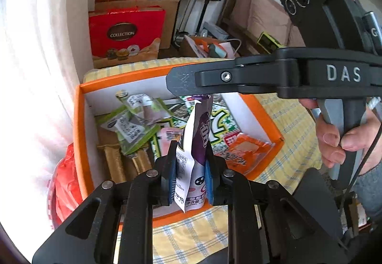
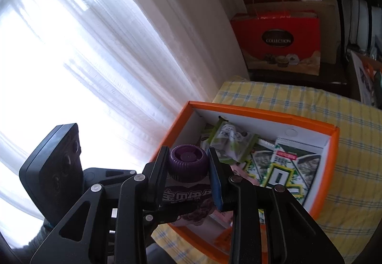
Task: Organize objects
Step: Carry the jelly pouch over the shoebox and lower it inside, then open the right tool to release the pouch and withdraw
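A purple-and-white spout pouch (image 1: 194, 144) hangs upright over the open orange box (image 1: 78, 121). My left gripper (image 1: 191, 159) is shut on the pouch's lower body, blue pads pressing both sides. My right gripper (image 2: 188, 159) is shut on the pouch's purple ribbed cap (image 2: 187, 162). In the left wrist view the right gripper (image 1: 183, 87) reaches in from the right over the pouch top, with a person's hand (image 1: 334, 142) on its handle. The orange box (image 2: 262, 111) holds green snack packets (image 2: 229, 142), seaweed packs (image 2: 284, 168), an orange packet (image 1: 246, 147) and gold sticks (image 1: 114, 161).
The box rests on a yellow checked cloth (image 2: 346, 144). A bright white curtain (image 2: 83, 61) hangs on the left. Red gift bags (image 1: 126, 32) and brown bags stand behind the box. A red plastic bag (image 1: 64, 187) lies at the box's left side. A sofa (image 1: 262, 13) is far back.
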Tool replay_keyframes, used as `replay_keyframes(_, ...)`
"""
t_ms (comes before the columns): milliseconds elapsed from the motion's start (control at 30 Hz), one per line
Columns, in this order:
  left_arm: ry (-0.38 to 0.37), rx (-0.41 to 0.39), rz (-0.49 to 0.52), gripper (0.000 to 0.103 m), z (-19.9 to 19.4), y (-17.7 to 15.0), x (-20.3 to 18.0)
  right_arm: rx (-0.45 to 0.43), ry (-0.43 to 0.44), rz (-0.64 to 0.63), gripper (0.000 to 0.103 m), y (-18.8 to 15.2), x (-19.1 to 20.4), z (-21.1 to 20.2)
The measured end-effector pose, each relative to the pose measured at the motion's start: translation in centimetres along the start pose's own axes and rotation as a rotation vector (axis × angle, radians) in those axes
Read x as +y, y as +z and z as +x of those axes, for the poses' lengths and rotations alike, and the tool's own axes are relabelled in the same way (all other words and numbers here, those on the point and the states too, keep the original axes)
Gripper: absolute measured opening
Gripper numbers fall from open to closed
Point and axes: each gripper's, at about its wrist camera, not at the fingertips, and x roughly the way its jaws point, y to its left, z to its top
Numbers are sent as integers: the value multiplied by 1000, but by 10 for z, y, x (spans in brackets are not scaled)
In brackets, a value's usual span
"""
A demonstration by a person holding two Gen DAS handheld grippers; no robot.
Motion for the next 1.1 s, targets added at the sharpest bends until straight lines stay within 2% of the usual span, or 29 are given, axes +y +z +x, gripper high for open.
replay_keyframes(133,-29,33,-63,18,7,2,18,39,-24,35,32,7,-5,18)
replay_keyframes(400,56,79,-82,19,20,-5,28,93,-118,23,33,9,-4,54)
replay_keyframes(500,108,39,-128,27,10,-2,34,99,-149,39,33,11,-11,65)
replay_keyframes(533,128,13,-147,36,3,-1,37,98,-162,47,34,11,-14,68)
replay_keyframes(567,129,2,-152,40,0,1,39,93,-166,50,34,12,-16,69)
replay_keyframes(600,127,-7,-154,41,-4,2,40,89,-163,51,36,13,-19,69)
replay_keyframes(633,130,-8,-154,41,-7,2,41,87,-157,50,48,13,-22,70)
replay_keyframes(700,148,-4,-145,41,-10,2,41,79,-166,45,62,13,-24,67)
replay_keyframes(800,176,7,-139,44,-12,0,38,51,-175,28,62,12,-22,53)
replay_keyframes(900,185,7,-140,57,-12,1,34,21,-191,17,69,13,-17,38)
replay_keyframes(933,197,1,-140,65,-13,0,32,13,-206,17,72,13,-15,32)
replay_keyframes(1000,203,-8,-136,66,-11,1,26,4,-211,-9,73,11,-8,23)
replay_keyframes(1100,215,-22,-126,77,-14,4,21,-7,-269,-60,77,7,3,14)
